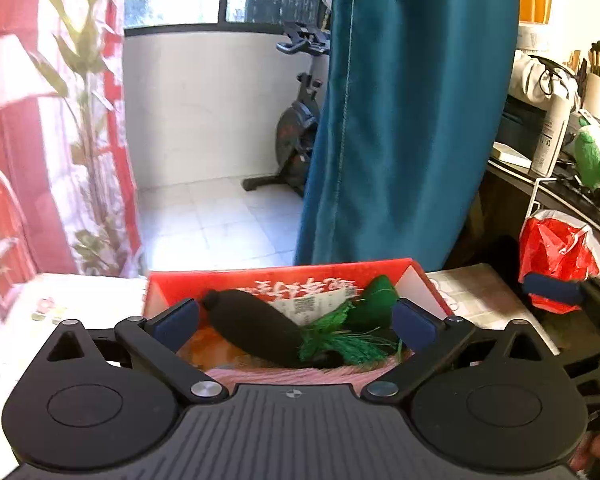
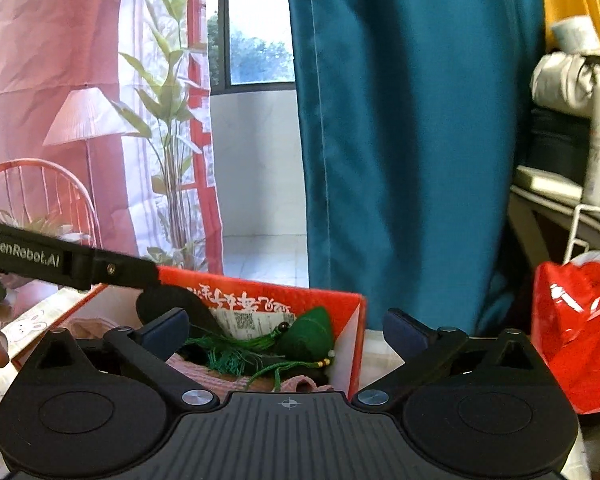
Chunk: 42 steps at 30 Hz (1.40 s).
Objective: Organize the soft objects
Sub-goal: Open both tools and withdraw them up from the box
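Observation:
A red cardboard box sits on the table in front of me. In it lie a black foam piece, a green stuffed pouch with green tassels, and pink fabric. My left gripper is open above the box, empty. In the right wrist view the box holds the green pouch, tassels and pink fabric. My right gripper is open and empty over the box's right side. The left gripper's body crosses at the left.
A teal curtain hangs behind the box. A red plastic bag hangs at the right from a cluttered shelf. A green plush sits on that shelf. An exercise bike stands on the balcony.

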{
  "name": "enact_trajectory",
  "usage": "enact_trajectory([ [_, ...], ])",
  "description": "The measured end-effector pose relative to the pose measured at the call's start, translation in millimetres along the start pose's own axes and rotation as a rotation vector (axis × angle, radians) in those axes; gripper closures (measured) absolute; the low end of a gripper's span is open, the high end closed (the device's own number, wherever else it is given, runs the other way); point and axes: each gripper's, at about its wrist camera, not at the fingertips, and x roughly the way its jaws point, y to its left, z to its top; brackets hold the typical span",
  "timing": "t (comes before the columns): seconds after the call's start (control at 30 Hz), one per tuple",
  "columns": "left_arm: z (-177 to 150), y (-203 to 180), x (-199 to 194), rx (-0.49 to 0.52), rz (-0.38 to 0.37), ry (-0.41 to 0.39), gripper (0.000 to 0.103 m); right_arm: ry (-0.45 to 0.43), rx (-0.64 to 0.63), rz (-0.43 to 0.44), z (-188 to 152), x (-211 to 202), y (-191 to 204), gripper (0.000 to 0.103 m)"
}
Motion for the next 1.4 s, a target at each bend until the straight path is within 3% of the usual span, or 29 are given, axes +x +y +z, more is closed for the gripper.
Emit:
enact_trajectory([
  [0.1, 0.6, -2.1, -21.8, 0.038, 0.066, -0.027, 0.000, -0.016, 0.011, 0.000, 7.9, -16.5, 4.6, 0.000],
  [0.47, -1.5, -5.2, -116.3, 0.071, 0.170, -0.179, 0.000, -0.061, 0.016, -0.037, 31.6, -87.4, 29.9, 0.000],
  [1.0, -38.1, -16.9, -236.4, 0.006, 0.254, -0.216, 0.000, -0.126, 0.048, -0.055, 35.9, -202.8, 60.9, 0.000],
  [1.4, -50.1, -25.1, -279.5, -0.008, 0.289, -0.250, 0.000, -0.171, 0.037, -0.055, 29.4, -262.6, 83.1, 0.000],
])
